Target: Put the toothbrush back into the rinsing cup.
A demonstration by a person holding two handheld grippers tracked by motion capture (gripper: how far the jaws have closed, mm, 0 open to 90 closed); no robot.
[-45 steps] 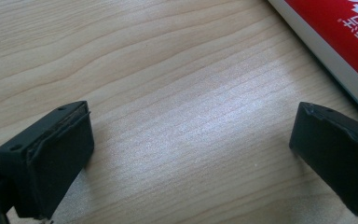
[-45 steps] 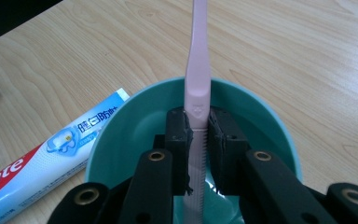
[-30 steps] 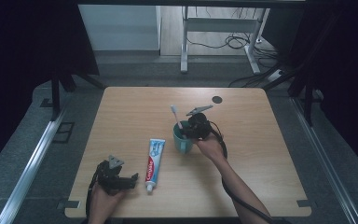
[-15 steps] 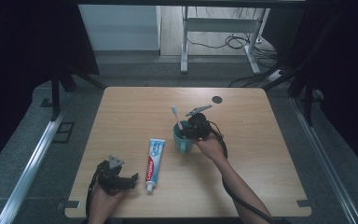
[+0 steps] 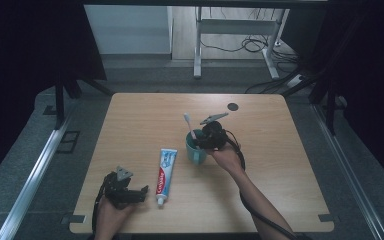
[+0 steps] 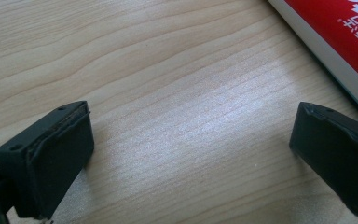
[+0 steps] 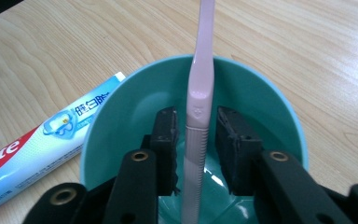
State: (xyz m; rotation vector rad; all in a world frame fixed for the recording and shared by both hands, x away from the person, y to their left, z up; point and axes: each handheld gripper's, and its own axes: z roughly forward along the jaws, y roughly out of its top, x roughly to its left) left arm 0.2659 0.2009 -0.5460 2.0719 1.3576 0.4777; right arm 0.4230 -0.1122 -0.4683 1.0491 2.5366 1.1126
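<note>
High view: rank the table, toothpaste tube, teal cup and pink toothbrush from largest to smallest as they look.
1. Table
2. Toothpaste tube
3. Teal cup and pink toothbrush: unsure; the right gripper covers part of the cup, and part of the toothbrush sits inside it.

Right gripper (image 7: 196,154) jaws have just been opening off the toothbrush (image 7: 199,93).

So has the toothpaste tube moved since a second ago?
No. The toothpaste tube lies in the same spot on the table, left of the cup, cap toward the near edge.
</note>
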